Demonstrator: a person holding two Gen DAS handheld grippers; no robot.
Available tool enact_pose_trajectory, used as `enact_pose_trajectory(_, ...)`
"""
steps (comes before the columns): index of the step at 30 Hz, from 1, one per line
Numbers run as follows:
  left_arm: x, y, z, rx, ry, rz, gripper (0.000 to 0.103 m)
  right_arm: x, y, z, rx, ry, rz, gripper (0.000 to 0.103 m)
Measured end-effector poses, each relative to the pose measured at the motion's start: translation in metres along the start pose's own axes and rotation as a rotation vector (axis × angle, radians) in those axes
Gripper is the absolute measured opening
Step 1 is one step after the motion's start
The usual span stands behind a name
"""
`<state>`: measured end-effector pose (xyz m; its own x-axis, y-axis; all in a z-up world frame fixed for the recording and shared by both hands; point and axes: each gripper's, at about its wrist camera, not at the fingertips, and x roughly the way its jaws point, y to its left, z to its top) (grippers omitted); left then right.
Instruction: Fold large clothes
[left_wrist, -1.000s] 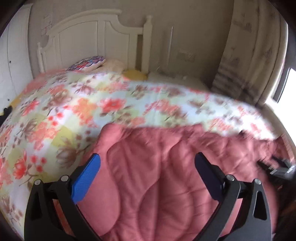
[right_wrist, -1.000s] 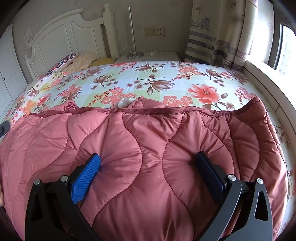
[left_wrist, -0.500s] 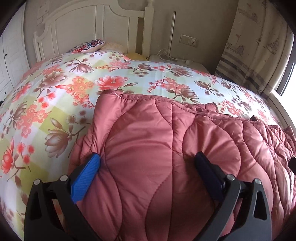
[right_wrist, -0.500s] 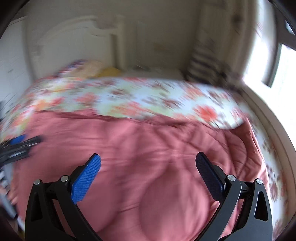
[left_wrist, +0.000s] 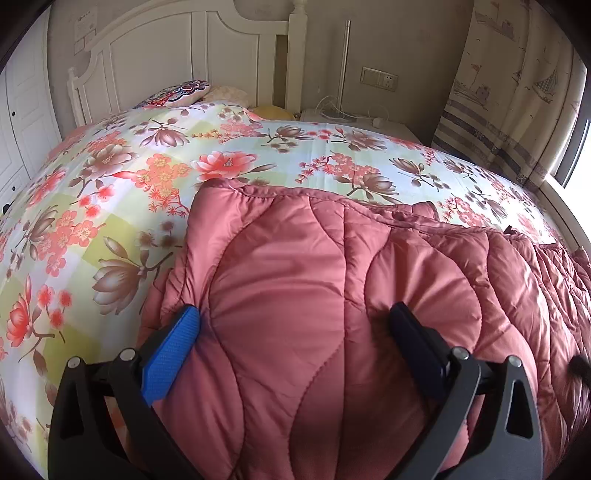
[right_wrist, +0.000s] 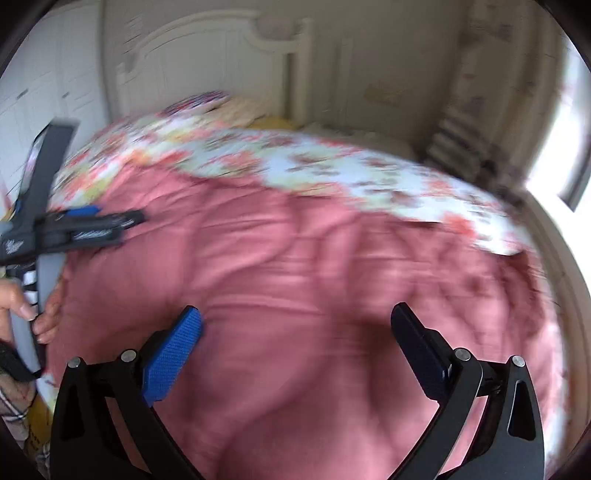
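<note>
A large quilted pink down coat (left_wrist: 332, 295) lies spread across the near part of a bed with a floral sheet (left_wrist: 147, 177). My left gripper (left_wrist: 295, 332) is open, its fingers pressed against the coat's puffy left end. In the blurred right wrist view the coat (right_wrist: 314, 266) fills the middle, and my right gripper (right_wrist: 295, 332) is open over it. The left gripper (right_wrist: 74, 229) also shows there at the left edge, held in a hand over the coat's left end.
A white headboard (left_wrist: 192, 62) and pillows (left_wrist: 177, 94) stand at the bed's far end. A white nightstand (left_wrist: 354, 122) with cables sits behind the bed, a curtain (left_wrist: 517, 92) and window at the right. White cupboard doors (left_wrist: 22, 110) are at the left.
The left gripper has lowered closer onto the coat's left end. The right gripper has swung left and lifted, so its view is blurred and now takes in the left gripper.
</note>
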<state>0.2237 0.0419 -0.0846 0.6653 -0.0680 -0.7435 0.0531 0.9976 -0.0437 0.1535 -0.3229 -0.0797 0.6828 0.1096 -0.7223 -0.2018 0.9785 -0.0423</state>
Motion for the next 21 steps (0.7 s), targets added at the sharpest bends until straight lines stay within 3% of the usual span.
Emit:
enact_pose_trajectory(6,0.0,-0.001,0.0,0.006,0.001,0.004,0.101,-0.002,-0.115,-0.037,0.216,0.011,-0.121,0.098)
enact_pose_trajectory(9,0.0,-0.001,0.0,0.009,0.0,0.009,0.101,0.004,-0.147,-0.053,0.317,0.003,0.008,0.098)
enact_pose_trajectory(13,0.0,-0.001,0.0,0.01,0.0,0.012,0.101,-0.002,-0.136,-0.047,0.273,0.034,-0.1,0.098)
enact_pose_trajectory(16,0.001,-0.002,0.001,0.013,0.002,0.019,0.101,-0.021,-0.116,-0.038,0.272,-0.005,-0.182,0.098)
enact_pose_trajectory(21,0.0,-0.003,0.0,0.012,0.0,0.019,0.101,-0.054,-0.061,-0.022,0.146,-0.131,-0.082,0.098)
